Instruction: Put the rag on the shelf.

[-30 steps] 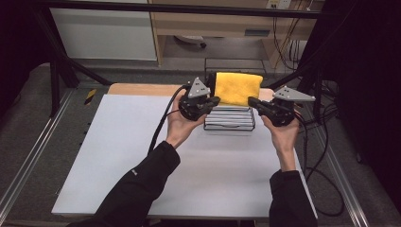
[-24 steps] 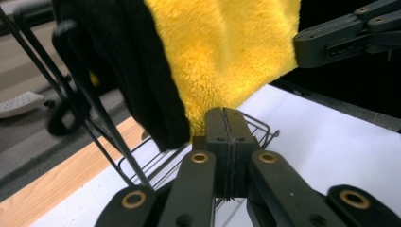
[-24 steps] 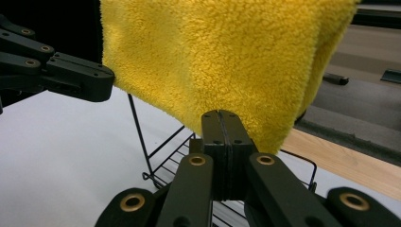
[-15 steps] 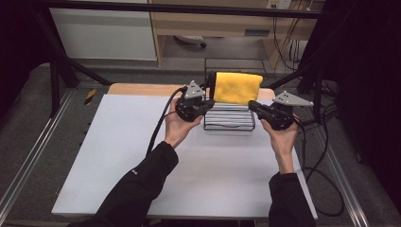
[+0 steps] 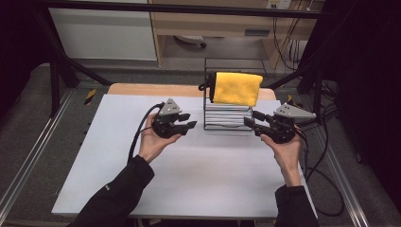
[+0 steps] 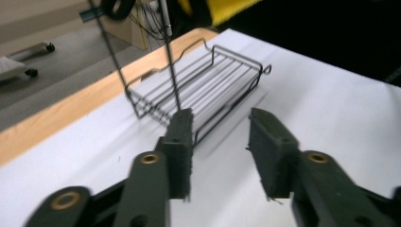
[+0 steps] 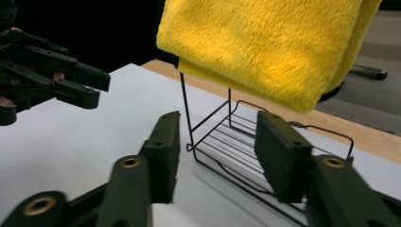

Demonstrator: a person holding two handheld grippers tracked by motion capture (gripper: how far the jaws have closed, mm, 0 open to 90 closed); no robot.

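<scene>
Here, 2 grippers flank a black wire rack near the far edge of the white table, each held just off 1 end of it. The left gripper has its jaws spread and holds nothing; the left gripper view looks across the rack's tray. The right gripper is likewise spread and empty, near the rack's right end, jaws pointing at it. 1 yellow towel hangs folded over the rack's top bar, clear of the tray below; the right gripper view has its thick pile overhead. Judgement: the towel is the likely thing in hand. To take it well, each gripper should rise to the hanging lower edge, bite 1 corner deep enough to catch both folded layers, then lift both ends together so the light rack isn't dragged or tipped. Count: 2 grippers, 1 towel, 1 rack, 1 table.
</scene>
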